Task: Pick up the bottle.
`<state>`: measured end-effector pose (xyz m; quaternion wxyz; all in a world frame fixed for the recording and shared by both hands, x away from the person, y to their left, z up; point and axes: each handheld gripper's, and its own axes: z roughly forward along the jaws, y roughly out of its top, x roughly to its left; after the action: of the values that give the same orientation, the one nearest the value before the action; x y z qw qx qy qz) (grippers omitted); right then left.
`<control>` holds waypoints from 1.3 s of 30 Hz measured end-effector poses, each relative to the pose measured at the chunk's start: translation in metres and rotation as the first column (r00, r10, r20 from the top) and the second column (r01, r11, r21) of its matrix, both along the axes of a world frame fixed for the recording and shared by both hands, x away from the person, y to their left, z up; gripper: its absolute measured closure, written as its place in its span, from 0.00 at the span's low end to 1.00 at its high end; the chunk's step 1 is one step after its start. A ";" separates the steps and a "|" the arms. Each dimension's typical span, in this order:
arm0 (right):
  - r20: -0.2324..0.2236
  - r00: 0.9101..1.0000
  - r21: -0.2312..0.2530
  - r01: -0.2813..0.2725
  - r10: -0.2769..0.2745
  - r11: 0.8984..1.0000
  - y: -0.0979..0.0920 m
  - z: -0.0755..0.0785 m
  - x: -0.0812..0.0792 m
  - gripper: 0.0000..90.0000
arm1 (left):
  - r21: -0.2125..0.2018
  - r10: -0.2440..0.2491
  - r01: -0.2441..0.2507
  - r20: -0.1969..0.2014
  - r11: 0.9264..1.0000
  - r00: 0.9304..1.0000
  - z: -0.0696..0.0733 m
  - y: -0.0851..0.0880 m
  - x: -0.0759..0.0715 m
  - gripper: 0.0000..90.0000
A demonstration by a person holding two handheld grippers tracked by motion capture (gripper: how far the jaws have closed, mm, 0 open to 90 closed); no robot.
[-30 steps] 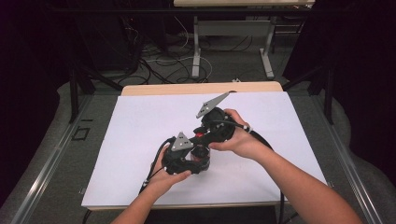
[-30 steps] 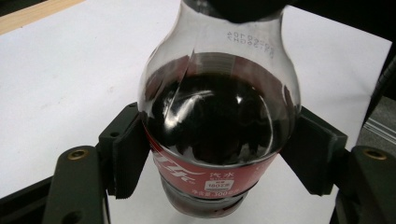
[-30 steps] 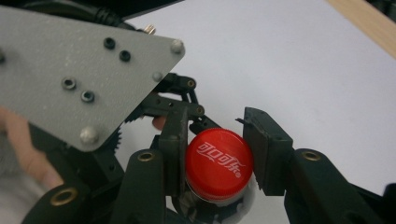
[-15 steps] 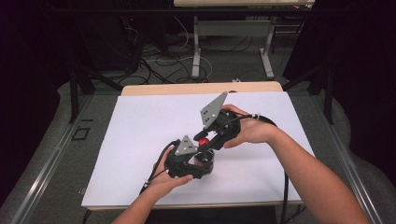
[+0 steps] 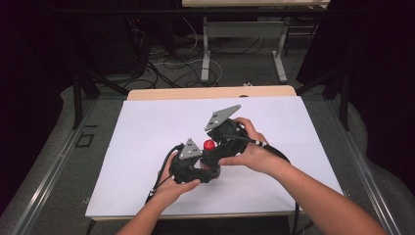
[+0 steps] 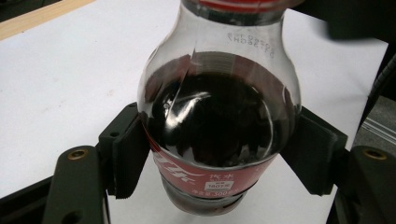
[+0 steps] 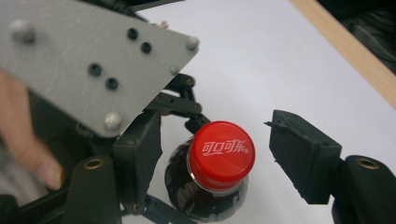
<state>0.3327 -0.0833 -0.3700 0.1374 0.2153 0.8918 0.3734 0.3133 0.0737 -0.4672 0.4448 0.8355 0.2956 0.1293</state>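
L gripper (image 6: 212,154) clamping glossy rounded bottle (image 6: 217,116), red cap (image 7: 221,155)

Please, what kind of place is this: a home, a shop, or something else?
Probably a lab or recording workspace, not a home. A white-covered table stands among dark curtains, loose cables lie on the floor behind it, and a hand-held gripper clamps a cola bottle.
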 end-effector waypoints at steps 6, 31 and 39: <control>-0.050 0.991 0.022 0.124 -0.122 0.992 0.005 -0.002 -0.003 0.54 | 0.009 0.001 -0.001 0.003 1.000 1.000 0.000 -0.001 0.000 0.33; -0.134 0.849 -0.057 -0.521 0.511 0.851 -0.009 0.006 0.040 0.68 | 0.015 -0.066 0.066 0.003 0.998 0.998 0.001 -0.003 -0.005 0.33; -0.118 0.831 -0.065 -0.552 0.543 0.831 -0.011 0.006 0.041 0.68 | 0.018 -0.067 0.067 0.006 0.998 0.998 0.000 -0.004 -0.005 0.33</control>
<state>0.3735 -0.0941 -0.3643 -0.0073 -0.0387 0.9385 0.3430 0.3081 0.0694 -0.4667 0.4423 0.8485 0.2648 0.1195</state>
